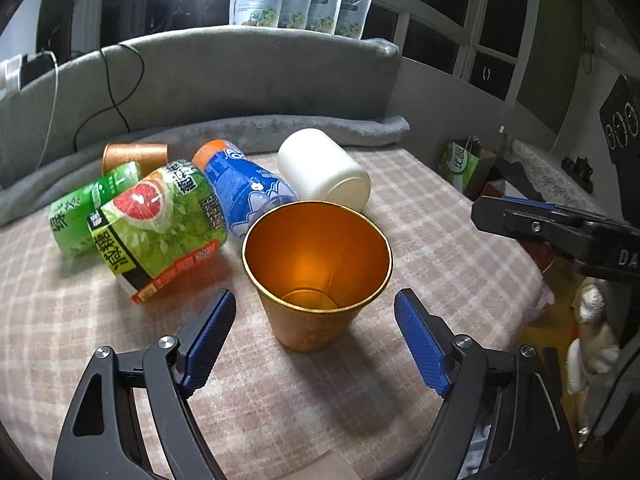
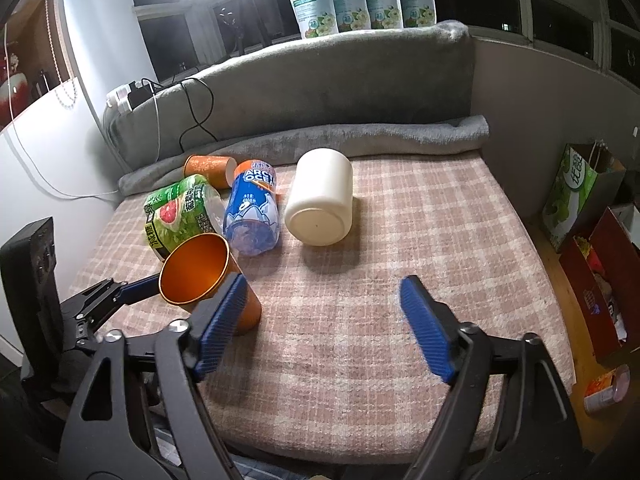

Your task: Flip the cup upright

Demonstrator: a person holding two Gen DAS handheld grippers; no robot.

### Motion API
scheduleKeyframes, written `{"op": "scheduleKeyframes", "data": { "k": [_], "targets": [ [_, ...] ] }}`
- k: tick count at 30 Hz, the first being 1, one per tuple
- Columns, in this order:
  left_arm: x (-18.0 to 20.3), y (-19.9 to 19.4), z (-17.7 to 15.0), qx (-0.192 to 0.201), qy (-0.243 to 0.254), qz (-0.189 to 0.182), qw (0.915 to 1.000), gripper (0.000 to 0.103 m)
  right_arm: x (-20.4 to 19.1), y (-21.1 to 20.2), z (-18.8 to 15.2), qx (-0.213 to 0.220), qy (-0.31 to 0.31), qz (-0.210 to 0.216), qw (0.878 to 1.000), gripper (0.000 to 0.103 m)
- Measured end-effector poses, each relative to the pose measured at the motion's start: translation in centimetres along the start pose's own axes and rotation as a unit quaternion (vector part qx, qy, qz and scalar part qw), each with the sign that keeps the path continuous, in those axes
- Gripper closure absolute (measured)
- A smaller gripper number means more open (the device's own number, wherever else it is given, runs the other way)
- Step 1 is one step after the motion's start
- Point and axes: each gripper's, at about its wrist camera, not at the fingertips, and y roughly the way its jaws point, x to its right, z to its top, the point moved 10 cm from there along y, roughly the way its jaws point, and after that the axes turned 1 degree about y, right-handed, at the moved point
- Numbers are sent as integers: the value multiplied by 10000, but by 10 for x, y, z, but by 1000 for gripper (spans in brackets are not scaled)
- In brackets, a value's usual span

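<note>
An orange metallic cup (image 1: 316, 272) stands upright on the checked cloth, mouth up; it also shows in the right wrist view (image 2: 208, 276). My left gripper (image 1: 316, 320) is open, its blue pads either side of the cup and apart from it. My right gripper (image 2: 322, 308) is open and empty over the cloth, to the right of the cup. A white cup (image 1: 326, 168) lies on its side behind; it also shows in the right wrist view (image 2: 320, 204). A second orange cup (image 1: 134, 156) lies on its side at the back left.
A green grapefruit bottle (image 1: 160, 220), another green bottle (image 1: 92, 208) and a blue bottle (image 1: 248, 188) lie left of the cup. A grey cushion (image 1: 240, 76) bounds the back. The table edge drops off at right, with bags and boxes (image 2: 580, 196) on the floor.
</note>
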Motion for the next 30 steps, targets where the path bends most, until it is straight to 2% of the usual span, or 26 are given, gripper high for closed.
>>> {"op": "scheduleKeyframes", "data": {
  "k": [6,9,14,17,22,30],
  "targets": [
    [-5,-17,-1,64,-109,-78,9999,21,-4,-4,4,210,-173,-225,9994,17],
    [-12,-30,1,182,-177,-46,9997,21,-6,-8,8,360,-237,-367,9984,12],
    [-32,-58,12,573,-324,267,9975,21,-8,-14,14,622,-277,-568,9961,10],
    [-47,-78,20,917,-361,647,9930,21,-9,-19,19,811,-260,-666,9941,3],
    [-68,-110,31,1438,-439,1226,9810,19,-11,-27,26,1058,-261,-773,9910,2],
    [-83,-140,42,1932,-550,1745,9640,17,-13,-39,35,1443,-274,-994,9841,0]
  ]
}}
